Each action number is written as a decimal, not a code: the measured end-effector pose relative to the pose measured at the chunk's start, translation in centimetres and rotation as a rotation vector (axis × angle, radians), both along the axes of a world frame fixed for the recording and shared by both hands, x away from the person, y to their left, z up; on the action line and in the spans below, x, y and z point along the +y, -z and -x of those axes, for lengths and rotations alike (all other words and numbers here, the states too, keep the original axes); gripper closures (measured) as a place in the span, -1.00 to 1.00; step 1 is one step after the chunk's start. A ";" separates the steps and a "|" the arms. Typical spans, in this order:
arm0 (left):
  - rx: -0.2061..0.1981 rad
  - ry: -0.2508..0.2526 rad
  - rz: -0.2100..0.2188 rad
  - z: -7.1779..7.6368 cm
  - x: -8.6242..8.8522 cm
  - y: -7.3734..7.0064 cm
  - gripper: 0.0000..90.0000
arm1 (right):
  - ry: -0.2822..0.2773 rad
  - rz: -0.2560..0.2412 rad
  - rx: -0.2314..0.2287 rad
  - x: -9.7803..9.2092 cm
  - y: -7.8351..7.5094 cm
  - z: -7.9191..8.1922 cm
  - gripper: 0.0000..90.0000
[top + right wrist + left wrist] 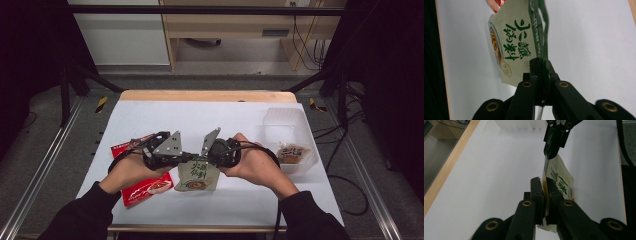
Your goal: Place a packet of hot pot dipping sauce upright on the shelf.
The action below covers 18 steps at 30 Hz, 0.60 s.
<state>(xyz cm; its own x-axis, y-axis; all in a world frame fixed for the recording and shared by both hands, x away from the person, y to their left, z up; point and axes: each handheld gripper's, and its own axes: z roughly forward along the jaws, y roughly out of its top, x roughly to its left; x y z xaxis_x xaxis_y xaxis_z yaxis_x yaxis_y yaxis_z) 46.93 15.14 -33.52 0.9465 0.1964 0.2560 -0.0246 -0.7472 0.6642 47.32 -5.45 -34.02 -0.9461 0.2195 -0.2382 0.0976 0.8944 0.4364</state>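
Left gripper (pixel 186 158) and right gripper (pixel 199 156) nose to nose, jaws apparently clamped, both hands low.

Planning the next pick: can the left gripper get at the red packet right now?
Probably not yet: the left gripper is shut on the green-printed sachet, shared with the right gripper. The red packet lies partly under the left hand.
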 end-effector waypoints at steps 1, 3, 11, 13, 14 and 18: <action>0.004 -0.011 0.011 0.0 0.1 0.1 0.75 | 0.004 0.005 -0.003 0.1 0.0 0.0 1.00; -0.007 -0.049 0.028 0.0 0.5 0.2 0.37 | 0.002 0.013 0.001 0.2 0.0 -0.2 1.00; 0.010 -0.170 0.116 0.4 3.3 2.3 -0.49 | -0.013 0.024 0.000 0.6 -0.8 -0.7 1.00; 0.012 -0.223 0.139 0.4 4.3 3.4 -0.67 | -0.013 0.032 -0.009 0.6 -1.1 -0.8 1.00; 0.013 -0.240 0.140 0.4 4.7 3.8 -0.72 | -0.009 0.036 -0.010 0.5 -1.3 -0.8 1.00; 0.037 -0.344 0.139 0.0 6.3 6.2 -0.81 | 0.000 0.035 -0.019 0.1 -2.0 -1.2 1.00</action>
